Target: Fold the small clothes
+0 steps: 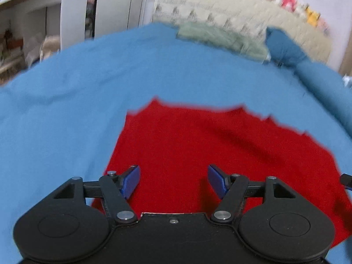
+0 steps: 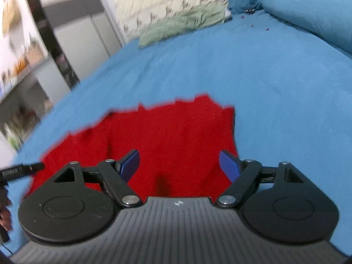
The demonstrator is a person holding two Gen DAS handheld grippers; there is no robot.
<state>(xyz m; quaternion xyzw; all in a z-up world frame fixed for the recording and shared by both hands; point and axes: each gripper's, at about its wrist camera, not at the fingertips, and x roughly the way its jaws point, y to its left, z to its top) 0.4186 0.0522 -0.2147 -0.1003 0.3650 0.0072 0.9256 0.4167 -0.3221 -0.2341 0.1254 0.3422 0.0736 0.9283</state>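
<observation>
A small red garment [image 1: 198, 145] lies flat on the blue bed sheet [image 1: 88, 83], its far edge jagged. It also shows in the right wrist view [image 2: 171, 136]. My left gripper [image 1: 173, 180] is open and empty, over the near left part of the garment. My right gripper [image 2: 179, 165] is open and empty, over the near right part of the garment. Whether the fingertips touch the cloth is unclear. Part of the other gripper shows at the left edge of the right wrist view [image 2: 22, 169].
A green folded cloth [image 1: 222, 37] and a cream patterned pillow [image 1: 242, 11] lie at the head of the bed. Dark blue pillows [image 2: 308, 6] are at the far right. White shelves and cabinets [image 1: 44, 17] stand beyond the bed's left side.
</observation>
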